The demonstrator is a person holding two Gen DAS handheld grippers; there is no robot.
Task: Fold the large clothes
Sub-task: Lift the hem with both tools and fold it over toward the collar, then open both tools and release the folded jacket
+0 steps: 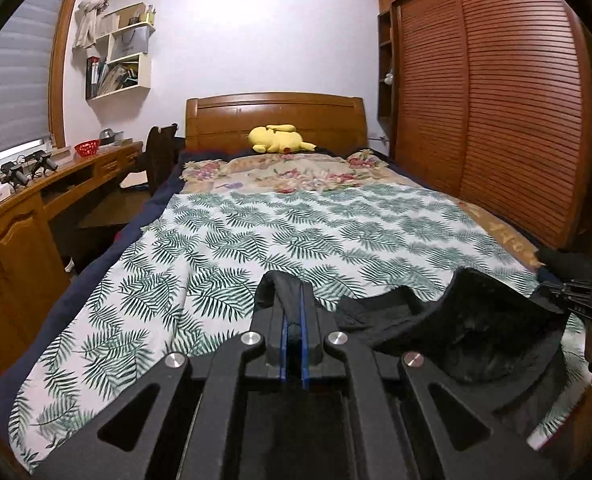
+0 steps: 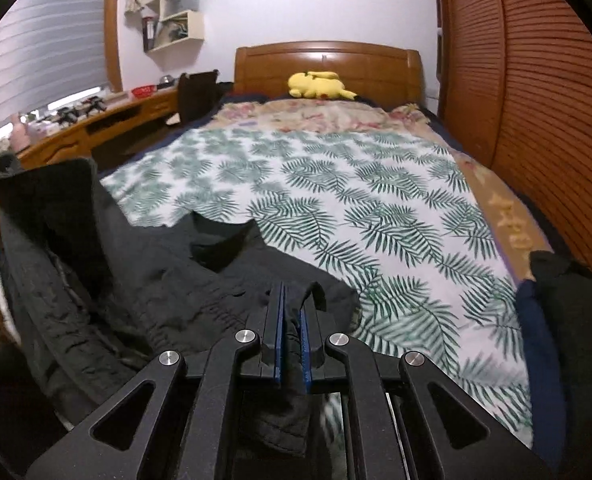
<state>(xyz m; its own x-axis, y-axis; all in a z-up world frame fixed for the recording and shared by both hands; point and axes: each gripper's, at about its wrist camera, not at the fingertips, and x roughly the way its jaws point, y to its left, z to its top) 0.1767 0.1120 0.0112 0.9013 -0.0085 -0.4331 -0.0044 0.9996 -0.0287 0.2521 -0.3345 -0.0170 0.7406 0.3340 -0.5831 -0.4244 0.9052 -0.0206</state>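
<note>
- One large black garment [image 2: 136, 280], apparently a padded coat or jacket, lay at the near end of the bed, on a leaf-print sheet [image 1: 224, 240]; part of it was lifted off the sheet and hung between the two tongs.
- Two tongs were in use. The left gripper [image 1: 294, 312] had its jaws closed almost fully on a fold of black cloth, a loop of which stood up past its fingertips.
- The right gripper [image 2: 294, 312] was likewise pinched nearly shut on a strip of the same garment, with cloth trailing down below the jaws.
- Material, judged: soft and limp, thick in places, with a dull, slightly crinkled shell; probably heavier than a shirt and inclined to sag and bunch under its own weight.
- Slip, judged: the shell looked smooth enough to creep out of a narrow pinch if tugged sharply.
- Best hold, judged: on hems, seams or doubled edges, well apart from each other, so the cloth spreads flat rather than ropes.
- Not fragile; no zip or buttons could be made out.
- Beyond it: a yellow plush toy [image 1: 280, 140] against the headboard [image 1: 276, 114], well apart from the garment.
</note>
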